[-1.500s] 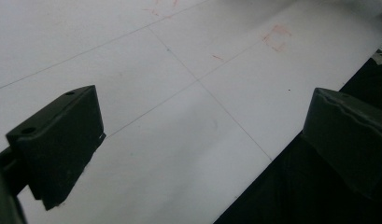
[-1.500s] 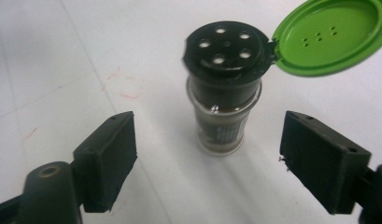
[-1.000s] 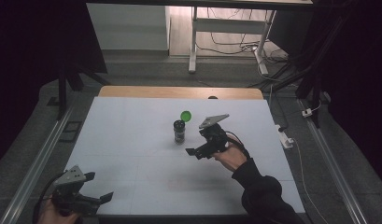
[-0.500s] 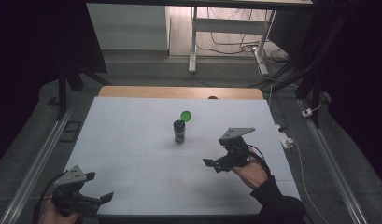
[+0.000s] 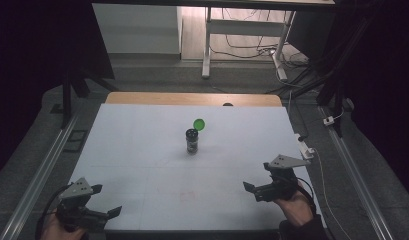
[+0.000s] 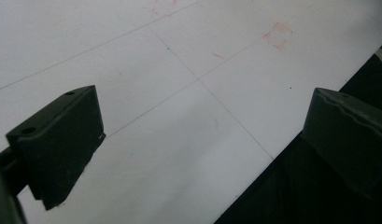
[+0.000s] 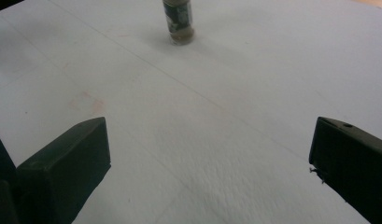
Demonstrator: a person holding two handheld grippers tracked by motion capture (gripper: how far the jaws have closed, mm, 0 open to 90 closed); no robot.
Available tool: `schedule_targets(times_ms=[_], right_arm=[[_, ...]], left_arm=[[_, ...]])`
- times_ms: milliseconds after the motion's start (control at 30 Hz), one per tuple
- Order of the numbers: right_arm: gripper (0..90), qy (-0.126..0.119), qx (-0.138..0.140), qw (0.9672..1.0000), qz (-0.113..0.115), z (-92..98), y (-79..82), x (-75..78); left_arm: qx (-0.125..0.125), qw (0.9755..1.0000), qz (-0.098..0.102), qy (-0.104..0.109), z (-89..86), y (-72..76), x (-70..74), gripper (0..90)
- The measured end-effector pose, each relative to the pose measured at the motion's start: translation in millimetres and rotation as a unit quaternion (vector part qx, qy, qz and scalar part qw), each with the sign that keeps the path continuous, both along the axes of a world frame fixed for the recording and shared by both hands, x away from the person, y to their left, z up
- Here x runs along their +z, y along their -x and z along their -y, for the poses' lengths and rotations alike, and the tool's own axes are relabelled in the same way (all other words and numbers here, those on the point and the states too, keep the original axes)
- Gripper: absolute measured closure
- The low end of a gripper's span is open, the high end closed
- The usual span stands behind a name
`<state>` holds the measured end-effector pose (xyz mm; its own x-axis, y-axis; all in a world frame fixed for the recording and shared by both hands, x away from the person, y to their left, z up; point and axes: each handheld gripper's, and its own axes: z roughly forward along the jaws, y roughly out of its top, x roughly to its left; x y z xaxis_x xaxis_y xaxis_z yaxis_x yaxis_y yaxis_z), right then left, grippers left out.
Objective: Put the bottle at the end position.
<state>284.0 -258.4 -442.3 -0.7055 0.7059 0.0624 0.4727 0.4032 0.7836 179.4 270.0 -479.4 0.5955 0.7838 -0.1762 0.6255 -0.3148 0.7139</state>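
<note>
Compared with the earlier high views, the left gripper (image 5: 99,212) remains at the near left corner of the table (image 5: 142,150), jaws spread wide with nothing between them. The jar (image 5: 192,141) stands upright at the table's centre, unmoved, with the green lid (image 5: 199,124) just behind it and to its right, also unmoved. The right gripper (image 5: 256,190) stood right beside the jar a second ago; it has since withdrawn to the near right part of the table and is now well apart from the jar. Its jaws have just been opening and now stand wide apart, holding nothing.

In the right gripper view, the jar (image 7: 178,21) appears far ahead, with bare table surface between it and the jaws. Faint red marks (image 6: 277,35) lie on the sheet ahead of the left gripper.

No object stands between either gripper and the jar. The left gripper sits at the near table edge; in its own view one jaw overhangs the dark area beyond that edge. The right gripper lies near the right edge, close to a white block (image 5: 306,148).
</note>
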Motion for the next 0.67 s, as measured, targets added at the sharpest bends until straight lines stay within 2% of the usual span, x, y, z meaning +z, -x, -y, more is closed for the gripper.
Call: schedule_targets(times_ms=[300,500,667], right_arm=[[0.0,0.005,-0.028,0.9994,-0.022,28.3,21.8,-9.4],[0.0,0.02,-0.033,0.9982,-0.047,34.2,27.7,-17.7],[0.0,0.016,-0.038,0.998,-0.049,35.9,26.9,-18.3]], left_arm=[[-0.002,1.0,-0.001,-0.003,0.3,0.1,0.0,0.0],[-0.002,1.0,-0.002,-0.005,0.8,0.2,-0.1,0.0],[-0.004,1.0,-0.003,-0.005,1.2,-1.1,0.0,0.0]])
